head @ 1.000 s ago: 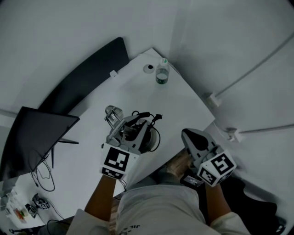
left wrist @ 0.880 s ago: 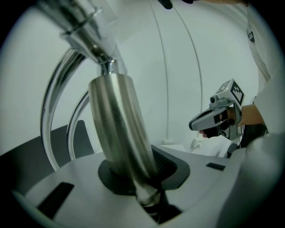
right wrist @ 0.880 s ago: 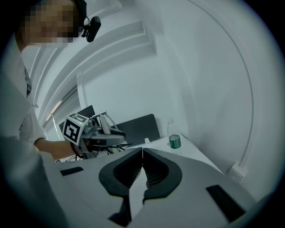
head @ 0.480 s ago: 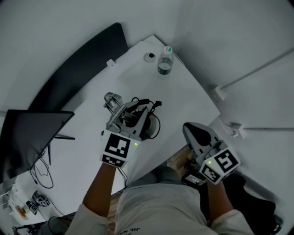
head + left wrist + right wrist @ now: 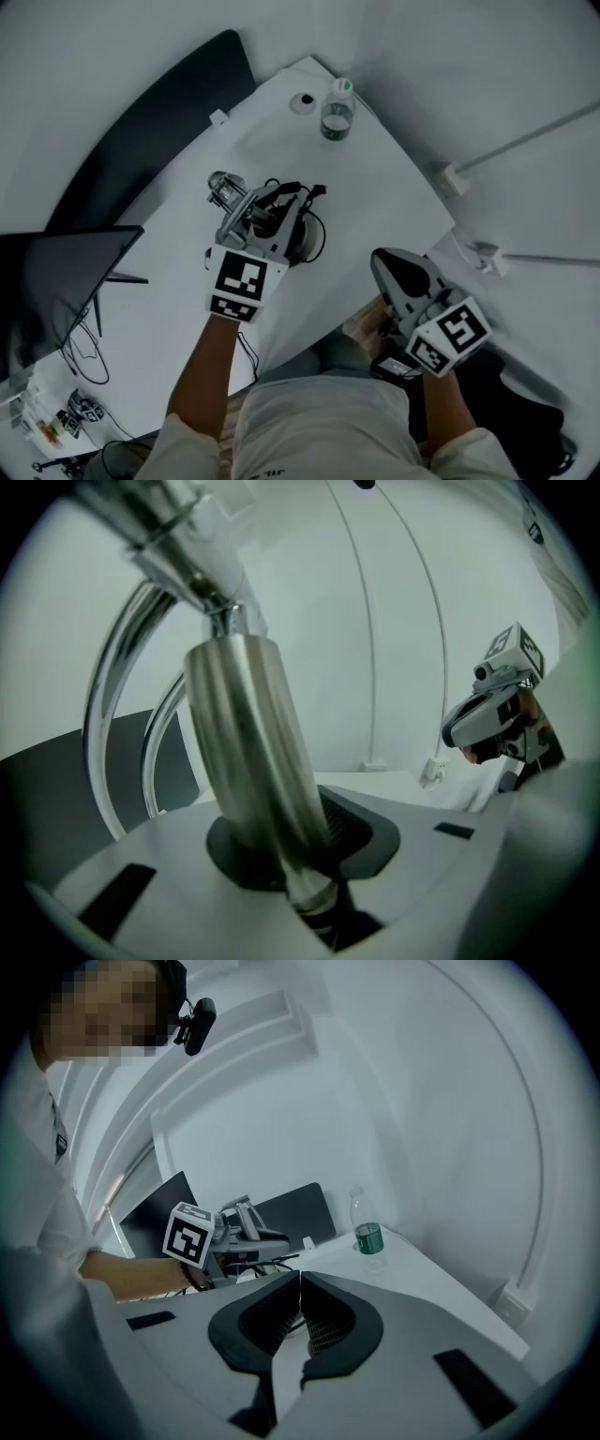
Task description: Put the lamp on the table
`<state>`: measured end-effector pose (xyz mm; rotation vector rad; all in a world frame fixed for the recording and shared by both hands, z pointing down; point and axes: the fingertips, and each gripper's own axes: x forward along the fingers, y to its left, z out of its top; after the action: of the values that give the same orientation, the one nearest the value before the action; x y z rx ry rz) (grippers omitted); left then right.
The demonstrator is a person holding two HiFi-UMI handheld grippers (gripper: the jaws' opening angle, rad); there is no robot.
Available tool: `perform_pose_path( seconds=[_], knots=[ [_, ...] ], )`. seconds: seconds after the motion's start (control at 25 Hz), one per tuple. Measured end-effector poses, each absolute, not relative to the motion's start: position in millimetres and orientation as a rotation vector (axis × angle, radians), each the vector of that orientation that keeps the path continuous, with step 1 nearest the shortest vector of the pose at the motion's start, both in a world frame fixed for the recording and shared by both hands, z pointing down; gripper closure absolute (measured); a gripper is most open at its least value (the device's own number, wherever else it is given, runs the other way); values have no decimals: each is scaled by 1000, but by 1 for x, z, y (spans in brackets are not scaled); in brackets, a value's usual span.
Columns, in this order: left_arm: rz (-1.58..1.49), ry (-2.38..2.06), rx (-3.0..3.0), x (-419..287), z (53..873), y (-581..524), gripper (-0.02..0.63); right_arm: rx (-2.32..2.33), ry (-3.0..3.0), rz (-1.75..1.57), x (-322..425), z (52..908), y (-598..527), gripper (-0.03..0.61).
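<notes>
Left claw [image 5: 302, 860] clamps silver brushed-metal lamp [image 5: 248, 752] by its stem, above white surface [image 5: 375, 187] middle. Right claw [image 5: 300, 1309] closed, empty. Clear plastic bottle [image 5: 336, 114], far corner, green label unreadable.

Left hand-held gripper [image 5: 251, 221] jaws clamped; right hand-held gripper [image 5: 386, 266] jaws together, empty.

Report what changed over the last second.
The left tongs, shut on the lamp, carried it slightly farther in over the table and, it seems, lower. Nothing was taken or released. Unchanged: the grip on the lamp; the right tongs shut, empty, off the table's near edge; the bottle upright at the far corner.
</notes>
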<state>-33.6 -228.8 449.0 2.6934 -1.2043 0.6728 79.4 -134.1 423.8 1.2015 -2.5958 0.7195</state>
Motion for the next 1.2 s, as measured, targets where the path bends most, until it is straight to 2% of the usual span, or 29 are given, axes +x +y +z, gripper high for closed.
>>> perform_pose_path(
  seconds=[1.2],
  knots=[
    [742, -1117, 2716, -14, 486, -243, 531, 1194, -2552, 782, 84, 447, -131, 546]
  ],
)
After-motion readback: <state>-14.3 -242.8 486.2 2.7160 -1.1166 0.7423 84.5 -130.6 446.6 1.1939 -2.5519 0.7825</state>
